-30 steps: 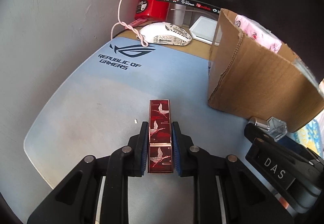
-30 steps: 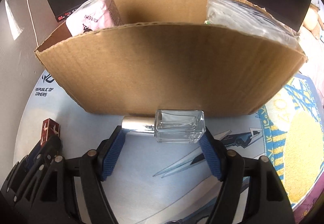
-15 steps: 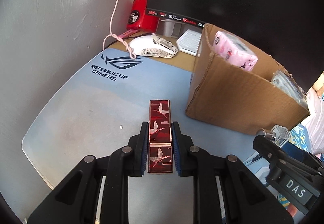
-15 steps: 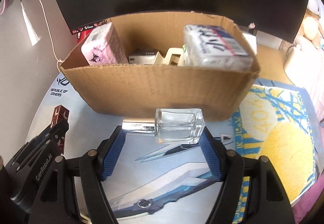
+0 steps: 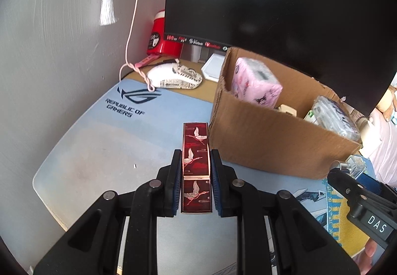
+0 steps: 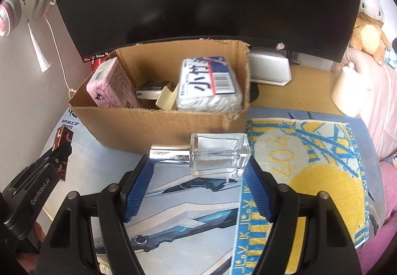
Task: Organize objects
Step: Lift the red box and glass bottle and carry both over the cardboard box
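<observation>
We have the left claw (image 5: 196,175) clamped on a slim red box (image 5: 196,163) printed with cranes, pads on its two long sides about mid-length, the box sticking out ahead of the claw and held above the blue mat (image 5: 111,145), just beside the near left corner of the cardboard box (image 5: 273,140). It looks light and stiff with flat lacquered sides, likely a bit slick, so gripping mid-length on the flat faces is the right spot; there seems to be a seam partway along, and we'd keep the pads across it so a lid cannot slide off.

The right claw (image 6: 198,170) grips a clear glass bottle (image 6: 218,155) lengthwise, one pad on its silver cap (image 6: 168,157), the other on the glass base, held in the air in front of the cardboard box. We judge it hard, smooth, breakable and heavier than the red box. The end-to-end hold risks it pivoting; set it down gently, don't drop it.

Inside the cardboard box already sit a pink tissue pack (image 6: 109,86) and a white wrapped pack (image 6: 208,86), with free space between them.
</observation>
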Motion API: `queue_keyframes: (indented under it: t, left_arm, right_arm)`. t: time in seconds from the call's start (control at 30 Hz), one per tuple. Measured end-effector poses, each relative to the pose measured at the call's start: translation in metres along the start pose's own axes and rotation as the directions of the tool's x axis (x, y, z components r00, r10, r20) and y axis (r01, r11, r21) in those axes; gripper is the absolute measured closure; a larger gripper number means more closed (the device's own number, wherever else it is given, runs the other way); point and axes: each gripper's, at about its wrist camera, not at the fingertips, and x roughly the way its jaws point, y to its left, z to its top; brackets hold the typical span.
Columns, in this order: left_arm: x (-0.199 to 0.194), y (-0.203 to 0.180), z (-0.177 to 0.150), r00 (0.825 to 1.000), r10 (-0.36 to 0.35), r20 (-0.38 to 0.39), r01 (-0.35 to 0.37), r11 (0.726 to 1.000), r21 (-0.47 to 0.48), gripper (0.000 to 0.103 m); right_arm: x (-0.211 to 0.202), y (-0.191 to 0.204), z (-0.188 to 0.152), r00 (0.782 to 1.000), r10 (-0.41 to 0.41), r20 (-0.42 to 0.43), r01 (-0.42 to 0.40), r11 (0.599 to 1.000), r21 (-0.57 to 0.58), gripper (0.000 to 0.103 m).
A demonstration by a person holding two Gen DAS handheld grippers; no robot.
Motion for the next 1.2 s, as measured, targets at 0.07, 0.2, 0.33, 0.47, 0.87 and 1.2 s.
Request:
queue_keyframes:
  t: [0.07, 0.2, 0.33, 0.47, 0.87, 1.2]
  left_arm:
    - [-0.006, -0.004, 0.003, 1.0, -0.004, 0.02, 0.004, 1.0, 0.001, 0.083]
    - [-0.016, -0.011, 0.011, 0.998, -0.023, 0.054, 0.024, 1.0, -0.008, 0.083]
    - [-0.024, -0.019, 0.016, 0.995, -0.008, 0.096, 0.009, 1.0, -0.007, 0.083]
    - [-0.03, -0.023, 0.02, 0.993, -0.018, 0.113, 0.019, 1.0, -0.002, 0.083]
    - [-0.04, -0.018, 0.032, 0.992, -0.032, 0.122, 0.033, 0.999, 0.0, 0.083]
    - [-0.05, -0.033, 0.039, 0.987, -0.053, 0.153, 0.048, 0.998, 0.036, 0.083]
  right_arm:
    - [-0.001, -0.008, 0.002, 1.0, 0.01, 0.013, -0.01, 1.0, 0.01, 0.024]
    - [-0.007, -0.017, 0.006, 0.999, 0.035, 0.027, -0.035, 0.999, 0.038, 0.024]
    - [-0.01, -0.024, 0.011, 0.997, 0.075, 0.037, -0.077, 0.995, 0.063, 0.024]
    - [-0.014, -0.023, 0.015, 0.996, 0.08, 0.05, -0.083, 0.995, 0.061, 0.024]
    - [-0.034, -0.017, 0.021, 0.988, 0.124, 0.093, -0.126, 0.992, 0.017, 0.024]
    - [-0.039, -0.018, 0.032, 0.986, 0.132, 0.104, -0.133, 0.991, 0.002, 0.024]
